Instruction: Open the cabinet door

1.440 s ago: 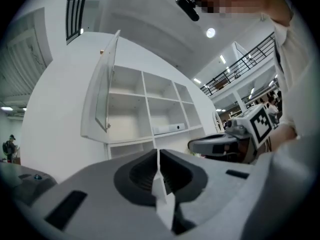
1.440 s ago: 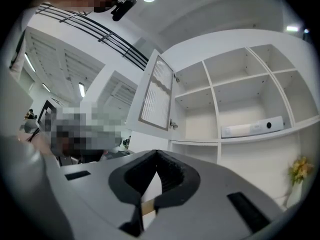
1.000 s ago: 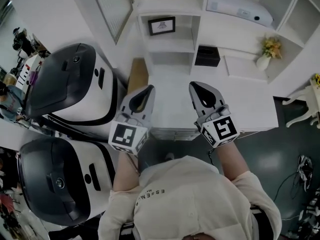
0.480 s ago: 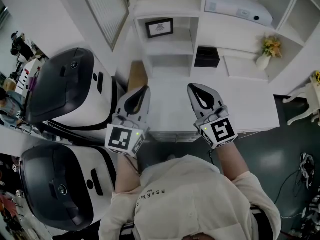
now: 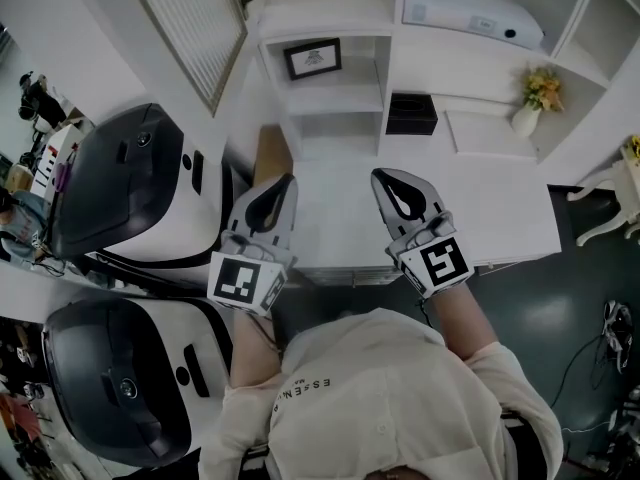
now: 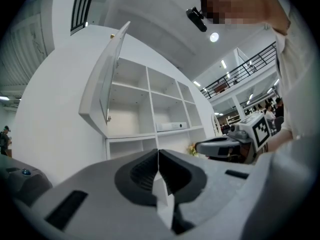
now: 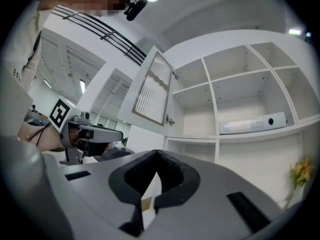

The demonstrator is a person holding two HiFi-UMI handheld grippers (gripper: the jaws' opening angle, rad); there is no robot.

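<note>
Both my left claw (image 5: 281, 182) and right claw (image 5: 387, 176) are clenched and empty. The cabinet door (image 5: 190, 23) stands swung out, up and left of my left claw, the nearer one. Its long axis appears upright.

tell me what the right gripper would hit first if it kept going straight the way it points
Probably the white shelf unit, near its low open compartments. The right gripper points across the desktop with nothing nearer in line, though depth is unclear.
</note>
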